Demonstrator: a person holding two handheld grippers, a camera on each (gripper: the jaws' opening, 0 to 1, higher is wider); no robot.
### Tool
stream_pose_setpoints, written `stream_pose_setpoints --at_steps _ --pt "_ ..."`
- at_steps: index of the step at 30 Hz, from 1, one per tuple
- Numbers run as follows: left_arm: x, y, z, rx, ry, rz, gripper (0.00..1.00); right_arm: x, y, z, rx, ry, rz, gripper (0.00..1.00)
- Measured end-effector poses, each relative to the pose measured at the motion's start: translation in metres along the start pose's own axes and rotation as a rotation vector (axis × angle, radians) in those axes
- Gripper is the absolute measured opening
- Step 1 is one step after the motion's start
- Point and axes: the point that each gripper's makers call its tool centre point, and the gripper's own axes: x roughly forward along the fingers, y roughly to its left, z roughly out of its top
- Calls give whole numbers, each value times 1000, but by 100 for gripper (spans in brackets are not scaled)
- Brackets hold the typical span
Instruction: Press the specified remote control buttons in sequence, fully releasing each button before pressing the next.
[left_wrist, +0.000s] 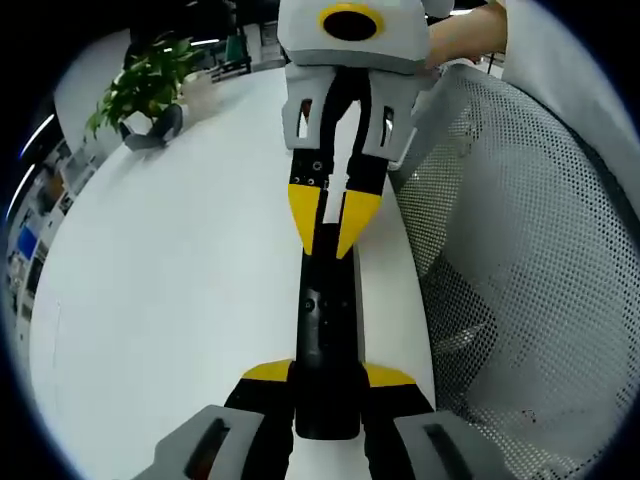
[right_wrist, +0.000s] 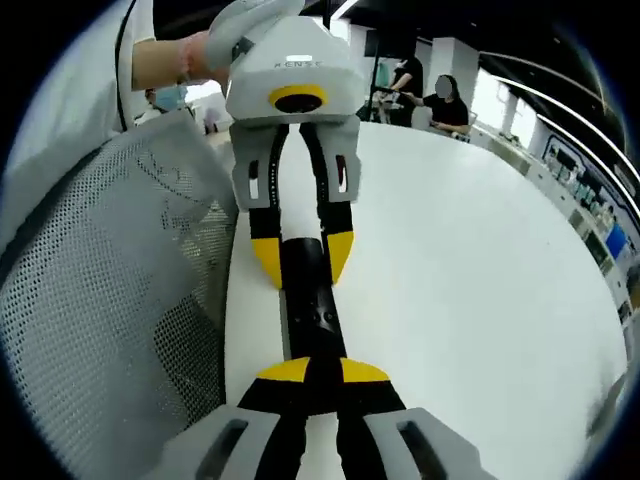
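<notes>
A black remote control (left_wrist: 326, 330) lies lengthwise on the white table (left_wrist: 180, 290), close to its edge. My left gripper (left_wrist: 328, 375) is shut on its near end, one yellow-tipped jaw on each side. In the right gripper view the left gripper (right_wrist: 302, 258) clamps the remote control (right_wrist: 312, 305) at its far end. My right gripper (right_wrist: 322, 372) is shut, its yellow tips close together over the remote's near end. From the left gripper view the right gripper (left_wrist: 335, 235) comes in from the top, tips touching the far end of the remote. Small buttons show on the remote's top face.
A grey mesh chair back (left_wrist: 530, 260) stands right beside the table edge and also shows as the chair back (right_wrist: 100, 290). A potted plant (left_wrist: 145, 85) sits at the table's far end. People sit at the table's other end (right_wrist: 440, 100). The table (right_wrist: 480, 280) stretches wide beside the remote.
</notes>
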Motion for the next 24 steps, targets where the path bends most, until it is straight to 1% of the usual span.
stream_pose_setpoints --at_steps 2,3,6,11,13,18,21,22,24 --pt "0 0 0 0 -2 -1 24 1 3 2 -17 -4 27 3" --pt "0 0 0 0 -2 -1 24 2 4 3 -30 1 36 3" --pt "0 0 0 -1 -5 -1 24 3 4 3 -62 13 45 4" --pt "0 0 0 -5 -14 0 24 3 4 4 -71 27 63 4" --pt "0 0 0 -4 -15 -1 24 4 5 4 -97 38 69 5" --pt "-1 0 0 -5 -17 -1 24 4 7 4 -115 59 80 5" --pt "-1 0 0 -4 -19 -1 24 5 8 4 -147 96 82 5" --pt "-1 0 0 -4 -19 -1 24 6 8 5 -145 106 83 5" --pt "-1 0 0 -6 -23 -2 24 6 8 4 -121 151 89 5"
